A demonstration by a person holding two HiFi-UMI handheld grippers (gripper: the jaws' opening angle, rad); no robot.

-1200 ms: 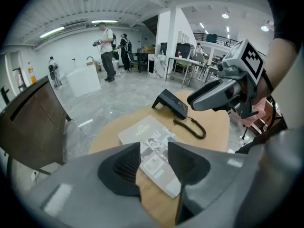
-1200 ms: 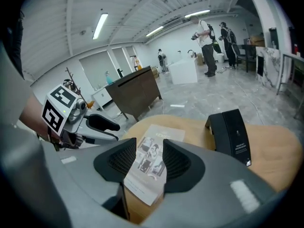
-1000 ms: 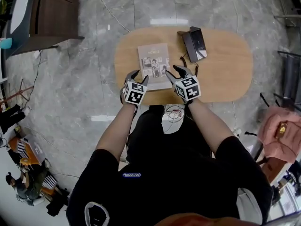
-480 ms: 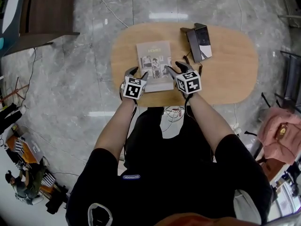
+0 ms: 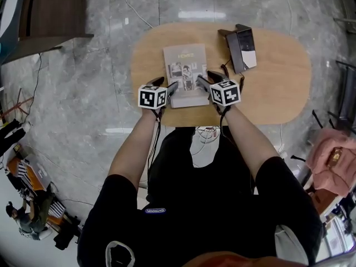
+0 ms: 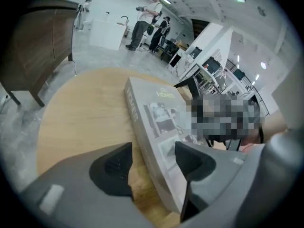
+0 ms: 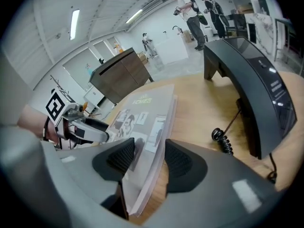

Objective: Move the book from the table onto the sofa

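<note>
Grasp step: at mid-frame, left gripper (image 5: 165, 84) and right gripper (image 5: 207, 78) straddle the book's (image 5: 185, 60) side edges, jaws apart, not yet clamped. Next, both likely must close, then lift.

In the head view the two near corners of the book (image 5: 186, 65) lie under the jaws of the left gripper (image 5: 166, 84) and the right gripper (image 5: 207, 78); its cover print is too small to read there; the near edge of the table (image 5: 278, 77) is partly covered by the hands and forearms; the dark cabinet (image 5: 50, 10) is cut off at the top edge, the pink thing (image 5: 334, 154) at the right edge; what the black device (image 5: 245, 49) is cannot be told; in the left gripper view the book's far right side is blurred out, and one jaw hides its near corner; the far people (image 6: 142, 20) are too small to make out
</note>
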